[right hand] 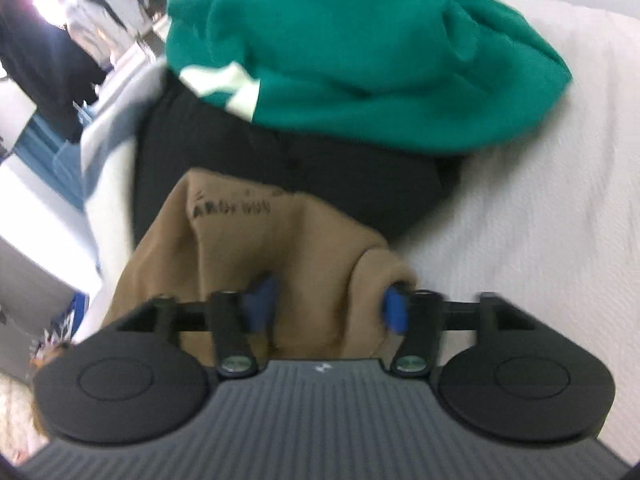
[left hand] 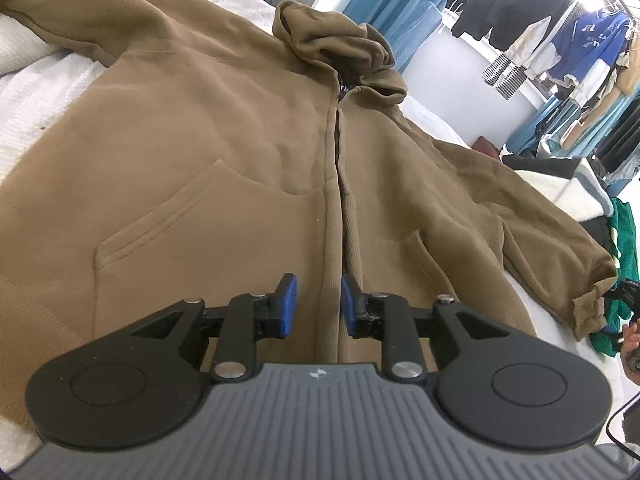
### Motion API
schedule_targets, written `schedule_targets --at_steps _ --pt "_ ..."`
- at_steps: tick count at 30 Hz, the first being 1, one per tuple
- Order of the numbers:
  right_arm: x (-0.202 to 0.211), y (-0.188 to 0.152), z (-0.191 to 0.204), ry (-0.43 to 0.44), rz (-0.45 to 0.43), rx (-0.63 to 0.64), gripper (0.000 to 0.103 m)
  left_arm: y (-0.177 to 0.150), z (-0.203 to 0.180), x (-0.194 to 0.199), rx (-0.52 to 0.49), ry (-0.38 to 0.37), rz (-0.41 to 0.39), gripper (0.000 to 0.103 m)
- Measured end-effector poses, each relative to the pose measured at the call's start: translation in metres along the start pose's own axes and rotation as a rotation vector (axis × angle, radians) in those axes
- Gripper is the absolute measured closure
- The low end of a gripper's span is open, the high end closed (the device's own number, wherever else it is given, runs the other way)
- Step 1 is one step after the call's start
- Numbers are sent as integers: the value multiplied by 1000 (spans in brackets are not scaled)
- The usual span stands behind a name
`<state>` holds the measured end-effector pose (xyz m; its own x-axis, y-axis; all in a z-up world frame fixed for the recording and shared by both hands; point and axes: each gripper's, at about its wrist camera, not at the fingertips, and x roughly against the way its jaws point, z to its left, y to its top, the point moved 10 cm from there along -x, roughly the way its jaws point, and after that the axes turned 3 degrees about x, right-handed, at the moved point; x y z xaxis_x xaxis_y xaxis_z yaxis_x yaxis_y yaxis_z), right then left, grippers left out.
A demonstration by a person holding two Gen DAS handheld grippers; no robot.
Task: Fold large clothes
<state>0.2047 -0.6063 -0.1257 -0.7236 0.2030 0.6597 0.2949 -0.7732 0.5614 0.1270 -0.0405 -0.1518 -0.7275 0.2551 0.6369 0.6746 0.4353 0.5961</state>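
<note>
A large brown zip hoodie lies front up and spread flat on a white bed cover, its hood bunched at the far end. My left gripper hovers low over the hem, its blue pads a little apart on either side of the zipper placket, not pinching it. The hoodie's right sleeve ends in a cuff at the bed's right edge. In the blurred right wrist view, my right gripper stands wide open, with the brown sleeve end lying loose between its fingers.
A green garment lies on a black one just beyond the sleeve, on the white cover. Clothes hang on a rack by blue curtains at the back right. A person's hand shows at the right edge.
</note>
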Motion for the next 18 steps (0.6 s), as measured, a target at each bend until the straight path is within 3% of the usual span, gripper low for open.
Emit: schedule_targets --at_steps 5,10,15,18 --pt "32 -35 0 -1 88 2 21 4 2 30 -3 -7 -48 58" --pt "64 -68 18 33 168 60 15 10 11 62 13 -10 -95 56" --pt "97 -102 55 121 239 153 14 17 26 90 45 23 -132 55" --pt "125 -140 89 204 278 236 14 21 32 105 61 52 -143 55"
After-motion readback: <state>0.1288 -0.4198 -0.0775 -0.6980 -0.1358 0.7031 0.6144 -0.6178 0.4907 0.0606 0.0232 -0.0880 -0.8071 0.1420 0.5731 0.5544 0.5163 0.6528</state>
